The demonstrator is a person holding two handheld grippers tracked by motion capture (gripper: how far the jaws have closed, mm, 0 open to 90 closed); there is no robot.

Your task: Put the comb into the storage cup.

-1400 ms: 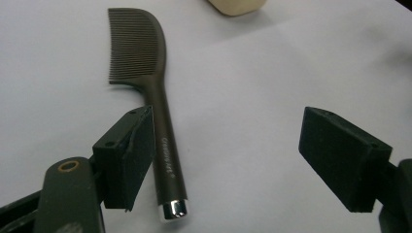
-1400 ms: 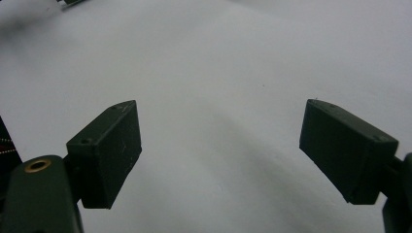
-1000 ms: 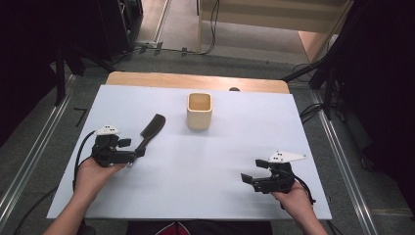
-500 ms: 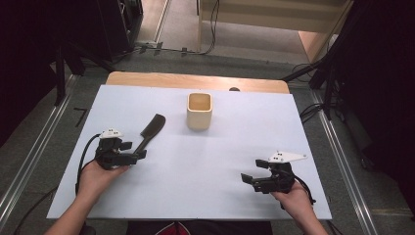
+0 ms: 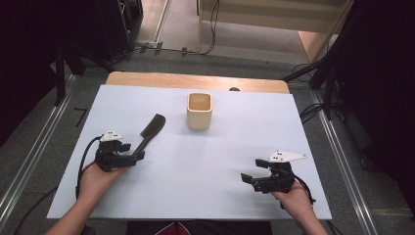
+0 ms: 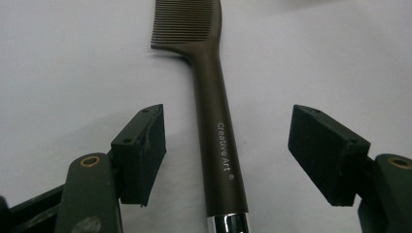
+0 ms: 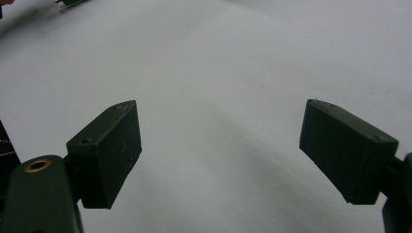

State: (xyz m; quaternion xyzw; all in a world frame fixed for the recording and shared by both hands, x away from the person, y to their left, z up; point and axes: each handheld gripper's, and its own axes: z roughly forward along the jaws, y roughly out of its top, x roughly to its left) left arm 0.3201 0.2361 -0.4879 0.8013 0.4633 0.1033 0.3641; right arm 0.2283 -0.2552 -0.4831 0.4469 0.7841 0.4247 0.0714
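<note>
Straddling the dark handle of the comb point(image 6: 214, 116), the jaws of the left gripper point(image 6: 226, 160) stood wide apart in the left gripper view, one pad at lower left of the frame and one at lower right, with bare table showing between each pad and the handle, so nothing was clamped. The handle ran up the middle of that frame from a silvery end piece at the bottom edge to the fine teeth at the top (white lettering on it read "Creative Art"). Whether the pads rested on the table or hung just above it could not be told.

From the high view, the left gripper point(image 5: 128, 157) sat at the lower left of the white table point(image 5: 244, 142), held in the person's left hand point(image 5: 95, 180), its cable looping off toward the left. The comb point(image 5: 149, 130) lay flat and slanted, its toothed head pointing toward the upper right, its handle end reaching in between the jaws.

The right gripper point(image 7: 221, 150) also had its jaws spread wide in its own view, with plain white table between them and nothing held. In the high view the right gripper point(image 5: 253, 180) was at lower right, held in the right hand point(image 5: 296, 200), a grey three-cornered plate on top, well apart from the comb.

A pale square cup point(image 5: 199, 111) stood upright at upper centre of the table, near the comb's head but not touching it.
</note>
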